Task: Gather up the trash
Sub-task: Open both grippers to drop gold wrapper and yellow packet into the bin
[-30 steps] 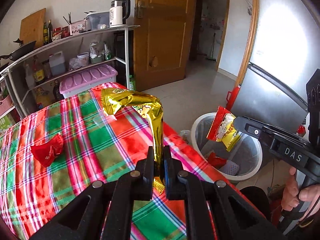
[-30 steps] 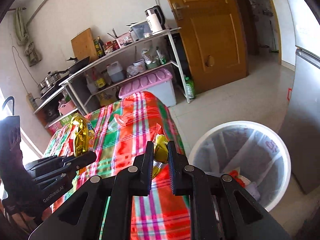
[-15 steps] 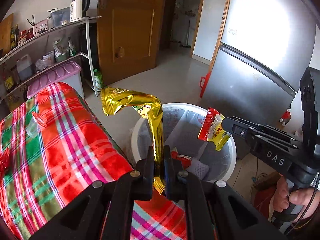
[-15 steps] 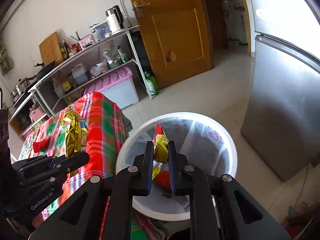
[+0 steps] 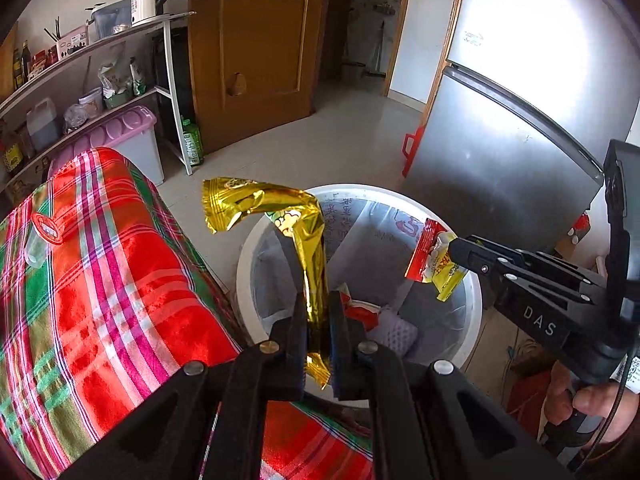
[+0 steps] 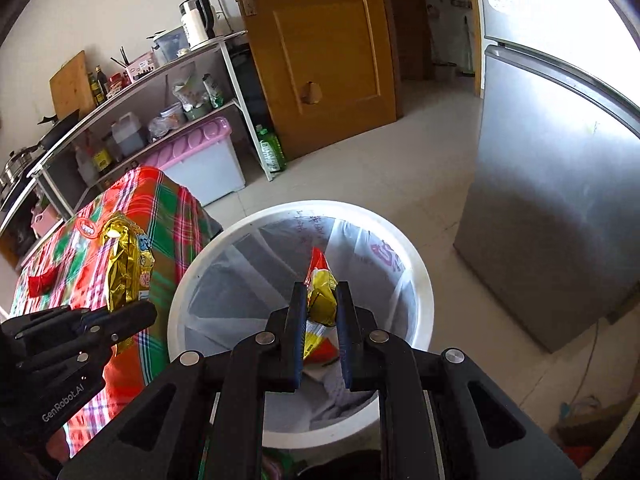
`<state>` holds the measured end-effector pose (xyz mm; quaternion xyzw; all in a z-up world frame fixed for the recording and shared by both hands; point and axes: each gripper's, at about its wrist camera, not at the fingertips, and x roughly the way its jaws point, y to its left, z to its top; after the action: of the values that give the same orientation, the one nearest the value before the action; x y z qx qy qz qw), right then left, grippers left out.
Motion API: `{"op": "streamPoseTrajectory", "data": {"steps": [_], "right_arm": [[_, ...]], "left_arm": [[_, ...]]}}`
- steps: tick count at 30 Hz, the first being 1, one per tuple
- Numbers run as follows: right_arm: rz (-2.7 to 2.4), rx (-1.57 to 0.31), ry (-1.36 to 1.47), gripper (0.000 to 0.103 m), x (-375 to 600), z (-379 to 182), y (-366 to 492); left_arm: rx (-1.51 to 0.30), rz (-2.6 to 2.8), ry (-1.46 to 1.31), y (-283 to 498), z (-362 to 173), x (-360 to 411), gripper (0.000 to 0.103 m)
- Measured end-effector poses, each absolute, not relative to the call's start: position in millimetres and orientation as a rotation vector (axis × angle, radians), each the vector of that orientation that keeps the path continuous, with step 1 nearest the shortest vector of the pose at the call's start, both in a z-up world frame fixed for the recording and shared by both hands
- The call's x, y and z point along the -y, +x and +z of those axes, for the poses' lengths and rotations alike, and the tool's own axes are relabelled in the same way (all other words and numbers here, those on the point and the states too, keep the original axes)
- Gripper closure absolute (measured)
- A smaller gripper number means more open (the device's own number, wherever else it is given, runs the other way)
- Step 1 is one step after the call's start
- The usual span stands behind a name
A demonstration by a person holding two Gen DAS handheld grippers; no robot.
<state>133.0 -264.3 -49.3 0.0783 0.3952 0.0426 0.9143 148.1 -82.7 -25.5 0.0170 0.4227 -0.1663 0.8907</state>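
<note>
Wrappers and a white net lie in the lined white bin [image 6: 416,280] beside the table, while above it your left gripper [image 5: 318,320] pinches a gold wrapper [image 5: 308,248] and your right gripper [image 6: 322,312] a red-yellow packet [image 6: 320,296].

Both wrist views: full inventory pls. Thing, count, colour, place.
gold wrapper: 1, gold foil, held in the left gripper over the bin
snack packet: 1, red and yellow, held in the right gripper over the bin
bin: 1, white, clear liner, on the floor beside the table, trash inside
table: 1, red-green plaid cloth, left of the bin
red wrapper: 1, red, on the table's far side
fridge: 1, silver, right of the bin
door: 1, brown wood, behind
shelf rack: 1, grey, kettle and bottles on it
storage box: 1, pink lid, under the rack
left gripper: black, shut
right gripper: black, shut
hand: 1, on the right gripper's handle
</note>
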Motion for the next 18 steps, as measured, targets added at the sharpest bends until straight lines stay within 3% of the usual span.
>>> {"op": "streamPoseTrajectory", "data": {"steps": [9,11,13,18], "right_arm": [[0.066,-0.840,0.173,0.084,262.8,-57.5,135.8],[0.073,-0.837,0.173,0.081,262.4,-56.5,134.9],[0.069,-0.830,0.168,0.075,261.3,-54.3,133.1],[0.077,-0.814,0.166,0.073,257.9,-47.0,129.1]], "left_arm": [[-0.886,-0.341,0.023,149.8,-27.5,80.4,0.062],[-0.886,-0.336,0.018,149.4,-27.5,79.1,0.049],[-0.886,-0.335,0.011,148.3,-27.1,76.5,0.047],[-0.869,-0.339,0.003,142.6,-21.1,70.4,0.046]]}}
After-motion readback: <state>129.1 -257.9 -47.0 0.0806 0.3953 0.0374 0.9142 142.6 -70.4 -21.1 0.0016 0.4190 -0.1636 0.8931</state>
